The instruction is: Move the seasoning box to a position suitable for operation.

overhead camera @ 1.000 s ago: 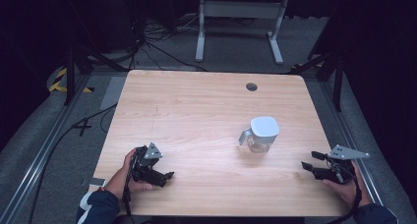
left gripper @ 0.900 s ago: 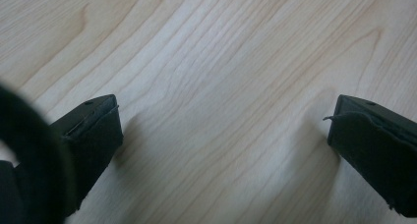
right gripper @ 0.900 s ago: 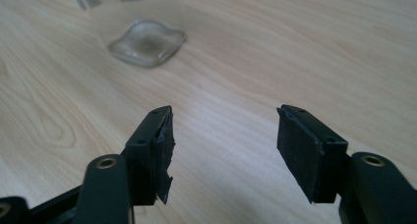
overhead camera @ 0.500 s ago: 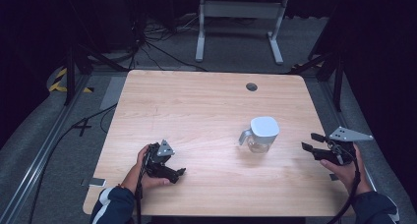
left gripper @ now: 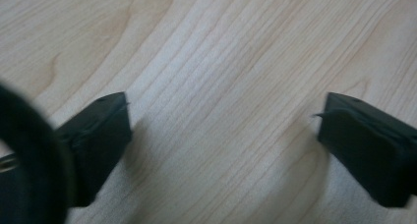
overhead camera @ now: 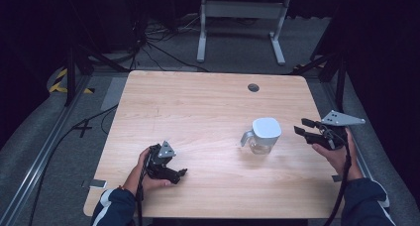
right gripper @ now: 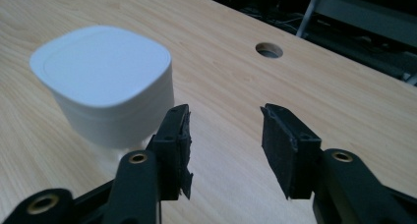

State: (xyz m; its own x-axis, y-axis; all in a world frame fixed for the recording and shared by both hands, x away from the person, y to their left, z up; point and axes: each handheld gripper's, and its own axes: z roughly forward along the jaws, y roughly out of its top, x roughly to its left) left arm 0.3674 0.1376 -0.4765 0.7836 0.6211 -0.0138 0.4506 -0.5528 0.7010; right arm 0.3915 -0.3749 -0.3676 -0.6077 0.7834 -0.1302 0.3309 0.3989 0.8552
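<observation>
— At the near edge of the pale wooden counter (overhead camera: 208, 102), around seven o'clock, what is there?

— The left gripper (overhead camera: 181, 173), held low in a person's left hand (overhead camera: 143, 172), a dark sleeve with white stripes (overhead camera: 111, 208) behind it. In the left gripper view its jaws stand wide apart over bare wood grain, with nothing between them.

— And toward four o'clock?

— The right gripper (overhead camera: 301, 126), raised in the right hand (overhead camera: 336, 154) at the counter's right edge, a grey three-cornered plate (overhead camera: 341, 118) on top and a black cable (overhead camera: 344, 186) trailing down past the sleeve. Its jaws are parted about halfway and grip nothing; they point to nine o'clock.

— What do they point at?

— A small clear glass jug with a white squared lid (overhead camera: 262, 135), standing upright on the counter just beside the jaw tips but apart from them. Its handle (overhead camera: 246, 137) sticks out toward nine o'clock. In the right gripper view the lid (right gripper: 103, 67) sits at ten o'clock from the jaws.

— Farther out?

— A round cable hole (overhead camera: 253, 87) near the far edge at about one o'clock. Beyond the counter, a grey metal stand (overhead camera: 240, 25) on dark carpet at twelve, and tangled black cables (overhead camera: 143, 42) at eleven.
</observation>
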